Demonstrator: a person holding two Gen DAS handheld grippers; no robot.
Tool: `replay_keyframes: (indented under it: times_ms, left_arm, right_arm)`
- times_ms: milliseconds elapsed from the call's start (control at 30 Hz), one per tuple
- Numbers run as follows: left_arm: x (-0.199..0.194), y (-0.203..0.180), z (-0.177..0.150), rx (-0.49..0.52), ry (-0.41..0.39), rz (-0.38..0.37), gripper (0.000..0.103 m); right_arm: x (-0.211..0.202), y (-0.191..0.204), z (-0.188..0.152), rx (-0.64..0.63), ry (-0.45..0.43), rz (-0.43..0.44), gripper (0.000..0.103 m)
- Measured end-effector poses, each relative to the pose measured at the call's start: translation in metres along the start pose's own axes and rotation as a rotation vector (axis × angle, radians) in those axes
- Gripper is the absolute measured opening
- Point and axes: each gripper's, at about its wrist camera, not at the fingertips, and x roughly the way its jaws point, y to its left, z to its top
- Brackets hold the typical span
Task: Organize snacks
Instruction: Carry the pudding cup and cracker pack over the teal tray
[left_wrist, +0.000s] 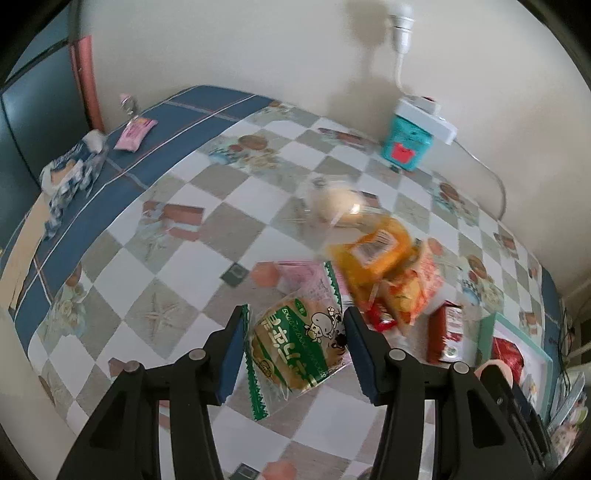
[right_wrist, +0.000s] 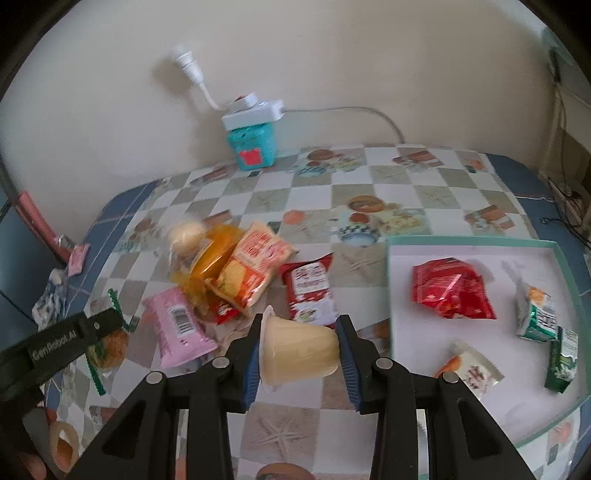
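Right gripper: clamped on a pale jelly cup, which lies on its side between the pads, rim toward the left pad, long axis running across the jaws. The cup is clear of the tablecloth.

Landmark: the white tray with the teal rim. It lies just right of the right gripper, a little beyond it, and already contains a red pouch and several small packets. The held cup needs only a short carry rightward over the near-left rim; the right hand is judged the nearer to the tray.

Left gripper: clenched on a green-edged cake packet, held above the cloth, left of the tray.

Left of the tray and farther off, the unsorted snack pile remains. Beyond it, against the wall, stands a teal box.
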Motion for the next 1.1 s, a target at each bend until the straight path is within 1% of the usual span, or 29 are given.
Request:
replay_keyframes:
  times_ms: [167,367,567,767,833,967,1100]
  left_arm:
    - [-0.007,-0.032,-0.007,0.067,-0.009,-0.02,0.054]
    - [-0.013,-0.064,-0.016,0.124,-0.013,-0.05,0.054]
    - [-0.018,-0.097,-0.027,0.186,-0.018,-0.088,0.054]
    - [-0.022,-0.14,-0.04,0.267,-0.01,-0.17,0.054]
    - [-0.021,-0.158,-0.047,0.307,0.012,-0.212,0.054]
    - [-0.022,-0.188,-0.06,0.377,0.036,-0.258,0.054]
    - [-0.02,-0.214,-0.073,0.424,0.058,-0.304,0.054]
  right_arm:
    - [-0.008,-0.025,0.005,0.052,-0.021,-0.039,0.04]
    - [-0.022,-0.072,0.009,0.154,-0.047,-0.097,0.04]
    - [-0.04,-0.118,0.01,0.229,-0.081,-0.18,0.04]
    - [-0.059,-0.157,0.005,0.308,-0.111,-0.243,0.04]
    - [-0.065,-0.169,0.003,0.332,-0.114,-0.266,0.04]
    - [-0.075,-0.194,-0.002,0.389,-0.11,-0.308,0.04]
    - [-0.081,-0.214,-0.007,0.442,-0.105,-0.328,0.04]
